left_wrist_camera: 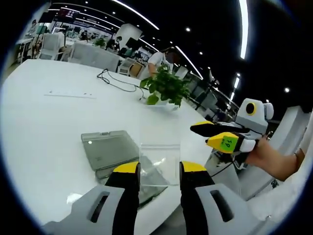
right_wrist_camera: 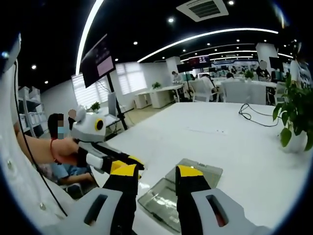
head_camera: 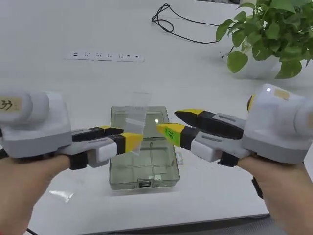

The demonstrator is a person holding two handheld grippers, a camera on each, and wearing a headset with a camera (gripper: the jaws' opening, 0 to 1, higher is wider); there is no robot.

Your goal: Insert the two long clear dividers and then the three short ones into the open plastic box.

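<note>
One clear divider [head_camera: 135, 121], its edges barely visible, is pinched in the left tongs [head_camera: 128, 136]; the right tongs [head_camera: 167, 121], at its 3 o'clock, hang released over one open box [head_camera: 145, 184].

"39" on green sticker [left_wrist_camera: 226, 143], R hand-held gripper [left_wrist_camera: 201, 134]; approx. "33" on tan label [head_camera: 8, 104], L hand-held gripper [head_camera: 132, 135]

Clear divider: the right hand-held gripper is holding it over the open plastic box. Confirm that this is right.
Not right. The left hand-held gripper holds the clear divider between its jaws, as the left gripper view shows. The right hand-held gripper is open and empty. The rest stands: the divider is over the open plastic box.
</note>
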